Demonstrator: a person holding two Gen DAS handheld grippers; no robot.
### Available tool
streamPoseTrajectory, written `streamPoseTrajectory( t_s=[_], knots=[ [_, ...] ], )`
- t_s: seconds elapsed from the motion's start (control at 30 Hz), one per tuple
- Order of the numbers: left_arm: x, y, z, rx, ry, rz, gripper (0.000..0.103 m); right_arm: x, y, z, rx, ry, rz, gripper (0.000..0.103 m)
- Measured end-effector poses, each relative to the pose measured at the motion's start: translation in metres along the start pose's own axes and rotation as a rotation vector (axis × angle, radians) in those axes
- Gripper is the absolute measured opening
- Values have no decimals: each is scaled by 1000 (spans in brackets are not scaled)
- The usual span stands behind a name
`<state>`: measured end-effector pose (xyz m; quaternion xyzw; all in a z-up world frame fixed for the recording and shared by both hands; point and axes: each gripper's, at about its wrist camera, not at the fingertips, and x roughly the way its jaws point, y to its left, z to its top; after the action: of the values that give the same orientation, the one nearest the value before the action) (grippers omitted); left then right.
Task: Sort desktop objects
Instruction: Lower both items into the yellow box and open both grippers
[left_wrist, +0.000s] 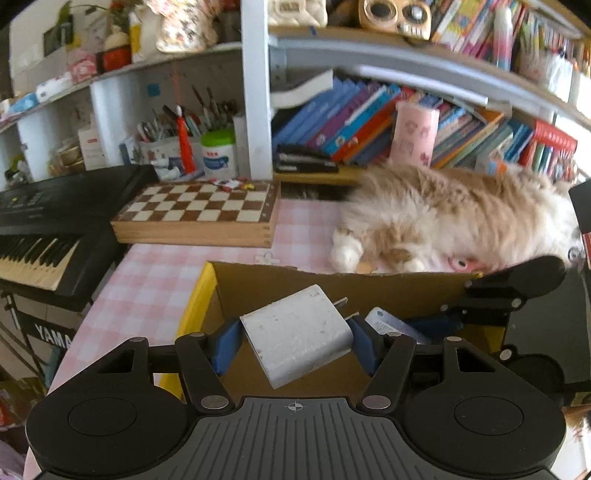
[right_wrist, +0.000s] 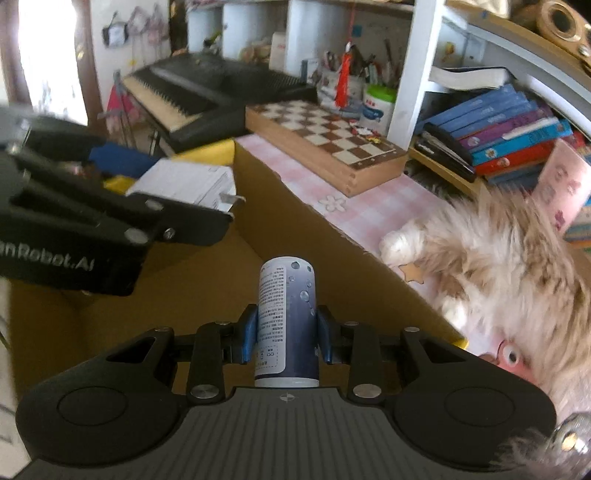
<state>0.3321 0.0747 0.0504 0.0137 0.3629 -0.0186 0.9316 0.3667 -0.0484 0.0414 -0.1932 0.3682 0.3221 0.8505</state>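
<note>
While both hover over the open brown cardboard box (left_wrist: 258, 284), the left gripper (left_wrist: 295, 341) pinches a white two-pronged plug adapter (left_wrist: 297, 338); the right gripper (right_wrist: 286, 334) pinches a small dark-blue cylindrical bottle (right_wrist: 288, 317). Fluffy cream cat (left_wrist: 454, 214) lies on pink-checked worktop (left_wrist: 155, 273) beside box.

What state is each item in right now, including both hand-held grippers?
Left hand-held gripper: shut on the white charger plug.
White charger plug: gripped, tilted, prongs out, above the cardboard box.
Right hand-held gripper: shut on the blue bottle.
Blue bottle: gripped, above the box.
Cardboard box: open.
Chessboard case: closed, flat.
Cat: lying beside the box.
</note>
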Motion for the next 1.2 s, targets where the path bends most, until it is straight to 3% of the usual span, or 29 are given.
streamPoseTrajectory(
  t_s=[0.3,0.57,0.77,0.83,0.97,1.03,1.1,1.2],
  knots=[
    [50,-9,1,88,171,27,64,31,8,10,-306,149,46,30],
    [59,-9,0,88,234,23,64,40,14,7,-379,212,76,30],
    [54,-12,1,105,202,36,65,40,12,7,-373,199,72,30],
    [51,-15,2,122,178,47,77,39,12,7,-374,185,65,30],
    [38,-20,2,142,105,61,80,34,11,7,-358,139,58,33],
    [29,-21,3,139,74,63,80,29,11,7,-342,115,46,37],
    [19,-21,5,126,37,63,81,19,10,9,-312,68,32,52],
    [5,-19,7,104,-1,63,81,4,7,12,-261,9,11,55]
  ],
)
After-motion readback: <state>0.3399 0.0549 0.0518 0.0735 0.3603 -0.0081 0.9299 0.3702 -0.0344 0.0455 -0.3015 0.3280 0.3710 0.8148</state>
